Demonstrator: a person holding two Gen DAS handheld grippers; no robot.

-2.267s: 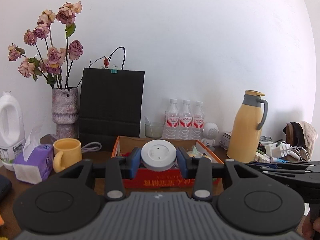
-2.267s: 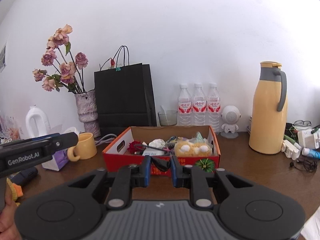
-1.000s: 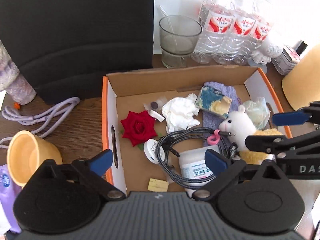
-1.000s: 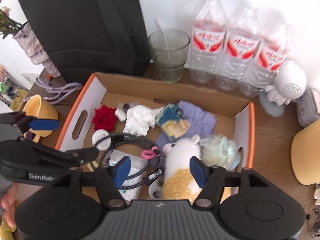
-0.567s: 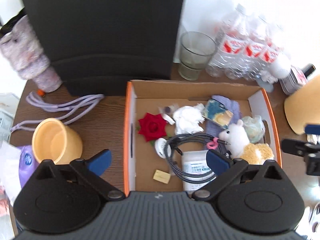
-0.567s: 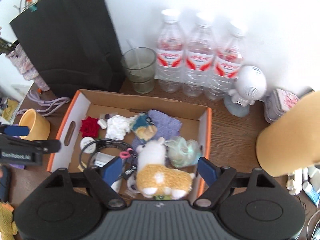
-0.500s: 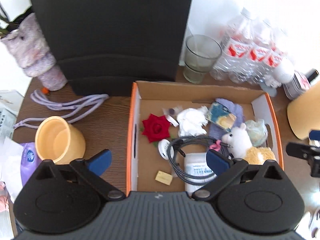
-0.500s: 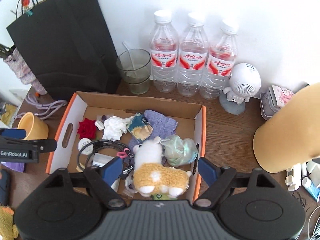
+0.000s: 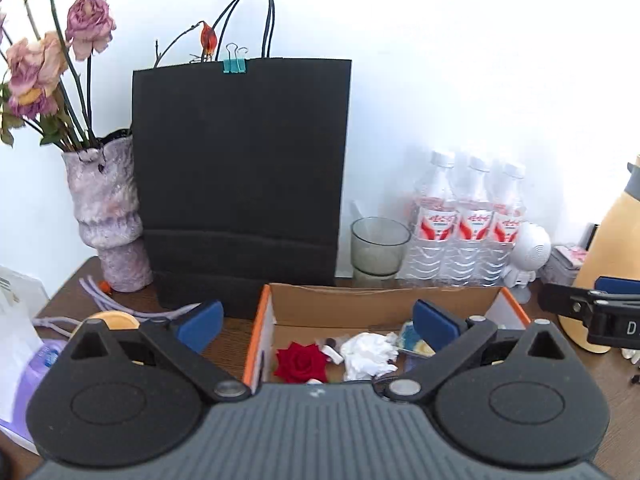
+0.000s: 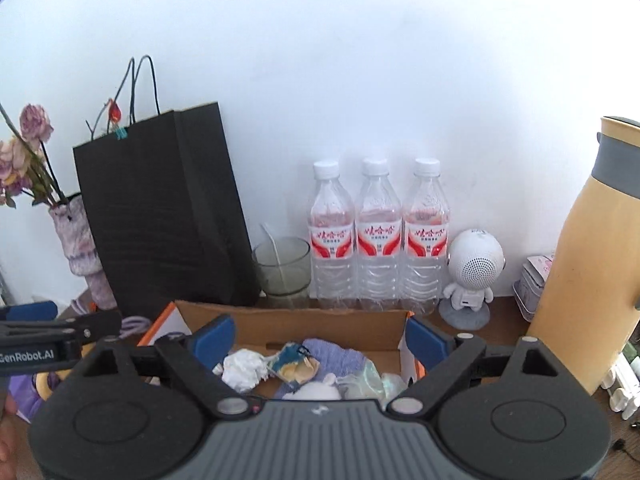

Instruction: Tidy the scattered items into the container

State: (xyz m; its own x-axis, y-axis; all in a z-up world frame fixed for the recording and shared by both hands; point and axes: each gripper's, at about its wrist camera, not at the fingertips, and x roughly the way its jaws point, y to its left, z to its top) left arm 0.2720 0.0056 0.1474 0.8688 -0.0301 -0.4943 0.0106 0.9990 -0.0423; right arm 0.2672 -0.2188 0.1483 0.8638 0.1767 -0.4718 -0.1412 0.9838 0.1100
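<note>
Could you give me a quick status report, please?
Left tool open, empty. Right tool opening, empty. Box holds rose, tissue. Nothing in the way.

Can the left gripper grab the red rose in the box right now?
Probably yes. The left gripper is open and empty, and the red rose lies uncovered in the box, just inside its orange wall. Nothing sits on it, only crumpled tissue beside it.

Plain white wall (image 10: pixel 320 80) behind, brightly and evenly lit, glare washing out toward 2 o'clock. Dark brown wood-grain worktop (image 9: pixel 120 300) below, butting against that wall. Standing at the back of the worktop: black paper bag (image 9: pixel 240 168) at 12 o'clock, mottled vase of dried roses (image 9: pixel 106 216) at 10 o'clock, three water bottles (image 10: pixel 378 236) side by side.
</note>
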